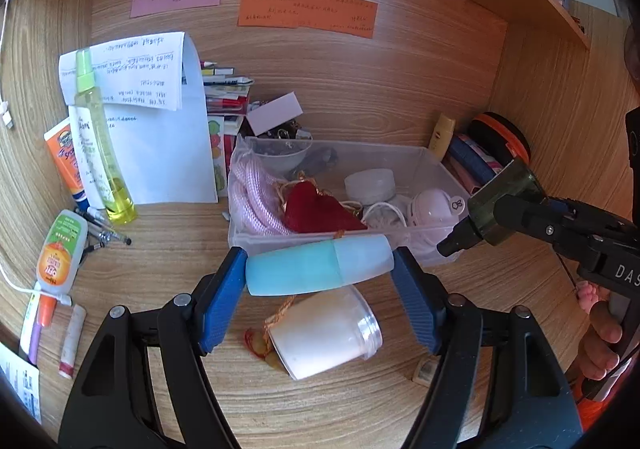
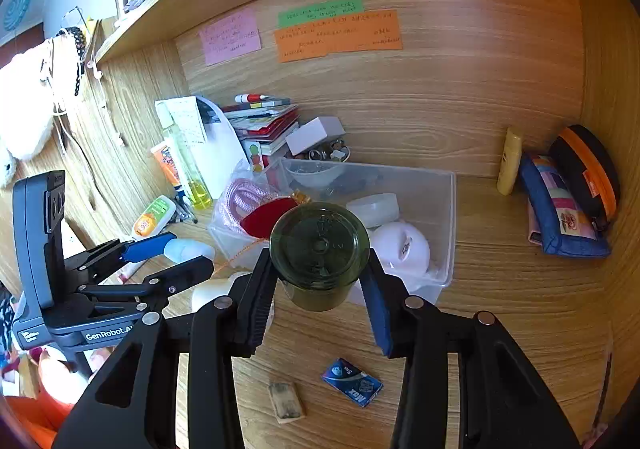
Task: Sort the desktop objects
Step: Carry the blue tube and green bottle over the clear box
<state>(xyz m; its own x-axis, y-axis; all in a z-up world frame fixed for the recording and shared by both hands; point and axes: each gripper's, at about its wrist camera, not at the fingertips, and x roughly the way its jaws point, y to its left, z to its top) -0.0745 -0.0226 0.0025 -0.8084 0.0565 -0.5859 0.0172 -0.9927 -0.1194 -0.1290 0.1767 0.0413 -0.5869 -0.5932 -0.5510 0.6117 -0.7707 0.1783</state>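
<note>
Above the wooden desk (image 1: 320, 401), in front of a clear plastic bin (image 1: 424, 165), both claws hold something off the surface; the left claw (image 1: 320, 269) stands fairly wide, its blue pads (image 1: 224, 289) pressed on the two ends of a blue bottle (image 1: 316, 267) that lies crosswise between them, pale cap toward the right; the right claw (image 2: 320, 285) is closed to a narrower gap around a dark green jar (image 2: 320, 253), gripped at its sides with the lid facing the camera; in the left view that jar (image 1: 504, 205) hangs beside the bin's right end. Inside the bin lie a red heart-shaped pouch (image 1: 316, 209), a coil of pink cord (image 1: 252, 193), a round white tub (image 1: 370, 185) and a pale pink rounded thing (image 1: 432, 205). Under the left claw a white jar (image 1: 324, 333) lies on its side on the desk, a red and gold charm (image 1: 260, 341) next to it. At the left of the desk, tubes and a tall yellow-green spray bottle (image 1: 100, 145) lean against white papers (image 1: 160, 129); near the right claw a small blue packet (image 2: 352, 383) and a worn eraser (image 2: 286, 401) lie on the wood; a blue pouch (image 2: 564, 209) leans in the far right corner.
</note>
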